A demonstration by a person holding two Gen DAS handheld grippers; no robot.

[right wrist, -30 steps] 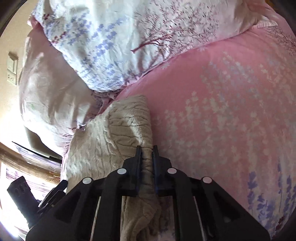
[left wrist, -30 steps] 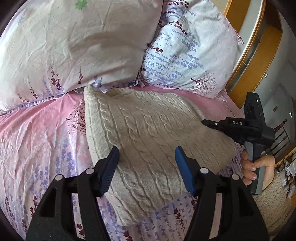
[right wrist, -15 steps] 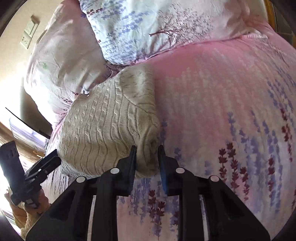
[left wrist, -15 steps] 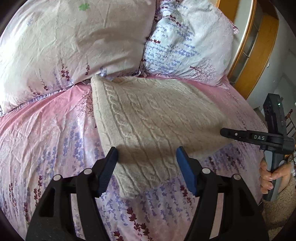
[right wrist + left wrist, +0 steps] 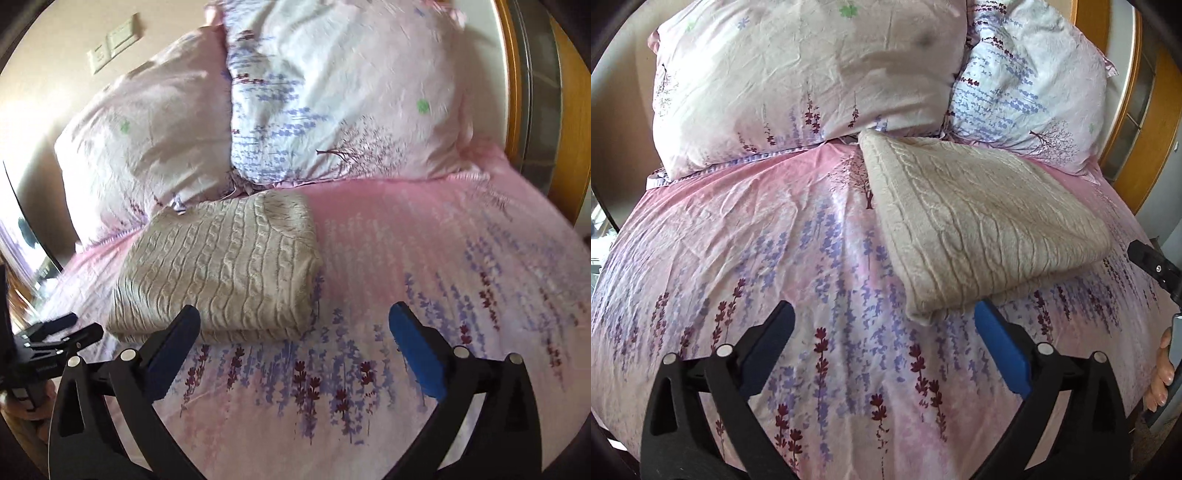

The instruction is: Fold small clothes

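Observation:
A cream cable-knit sweater (image 5: 979, 225) lies folded into a rectangle on the pink flowered bedsheet (image 5: 775, 258), its far edge against the pillows. It also shows in the right wrist view (image 5: 225, 269). My left gripper (image 5: 884, 328) is open and empty, hovering just short of the sweater's near corner. My right gripper (image 5: 293, 325) is open and empty, just in front of the sweater's near right corner. The right gripper's tip shows at the right edge of the left wrist view (image 5: 1152, 262); the left gripper shows at the left edge of the right wrist view (image 5: 55, 339).
Two flowered pillows (image 5: 805, 81) (image 5: 1030, 88) lean at the head of the bed. A wooden headboard or cabinet (image 5: 1152, 122) stands at the right. A wall switch plate (image 5: 114, 40) is on the beige wall behind the pillows.
My right gripper opened, let go of the sweater's edge and drew back. My left gripper, open throughout, pulled back off the sweater. The sweater now lies flat and folded.

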